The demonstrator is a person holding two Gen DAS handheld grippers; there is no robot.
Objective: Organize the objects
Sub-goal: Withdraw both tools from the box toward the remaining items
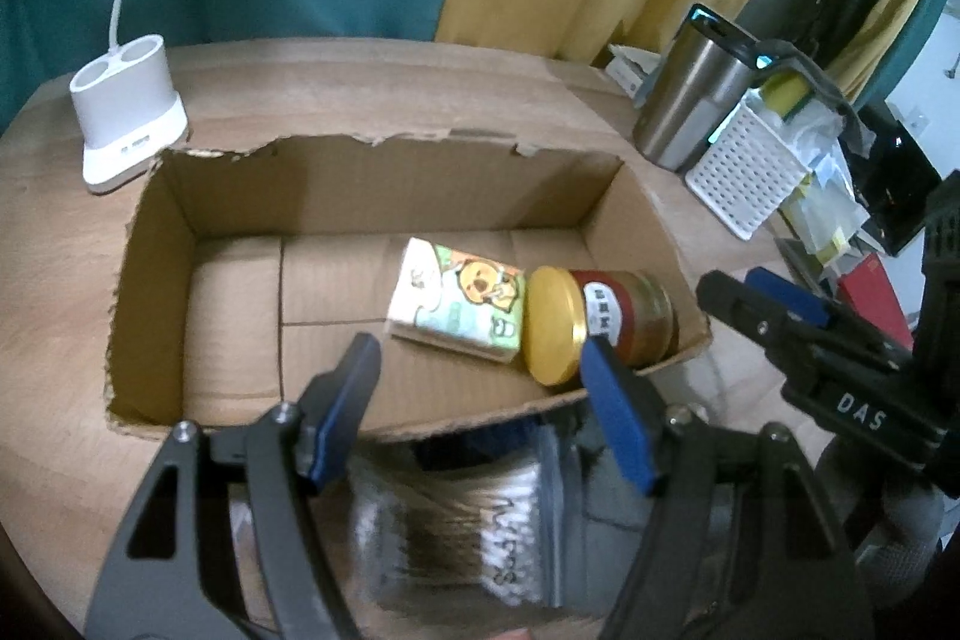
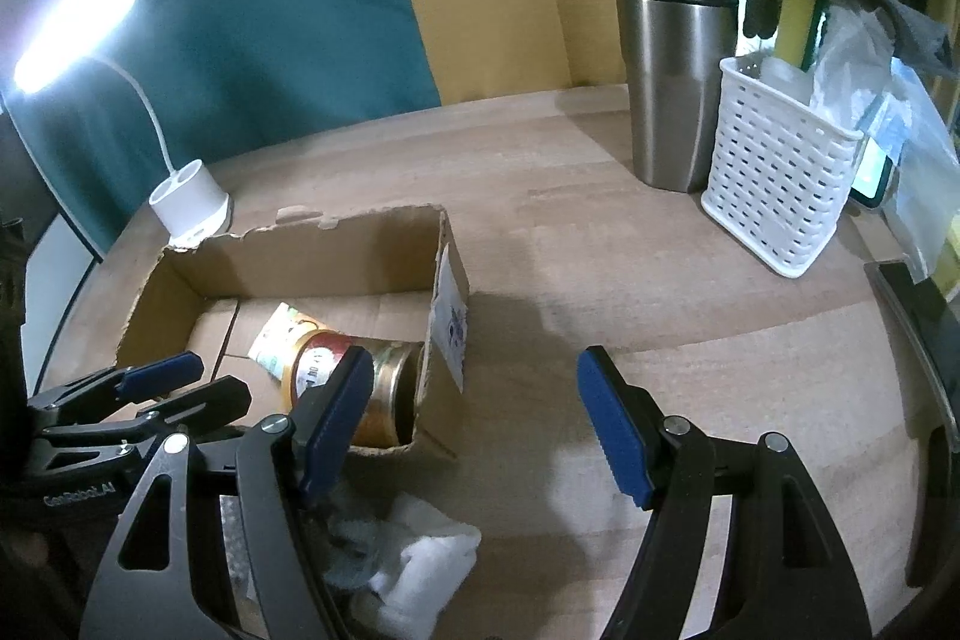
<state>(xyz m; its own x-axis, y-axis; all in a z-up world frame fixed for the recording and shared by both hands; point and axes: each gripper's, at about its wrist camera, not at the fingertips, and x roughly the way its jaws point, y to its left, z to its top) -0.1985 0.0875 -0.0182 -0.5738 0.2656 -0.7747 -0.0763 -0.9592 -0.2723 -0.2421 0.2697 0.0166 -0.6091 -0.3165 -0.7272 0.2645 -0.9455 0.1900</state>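
Both grippers' jaws gape wide, holding nothing.

Cardboard box: brown, open-topped, upper edges torn ragged, resting on the wooden surface.

Jar: glass, gold lid, red-and-white label, lying on its side in the box's right end, lid toward the box's middle.

Tissue packet: small, pale green and white with a cartoon bear print, lying flat in the box, touching the jar's lid.
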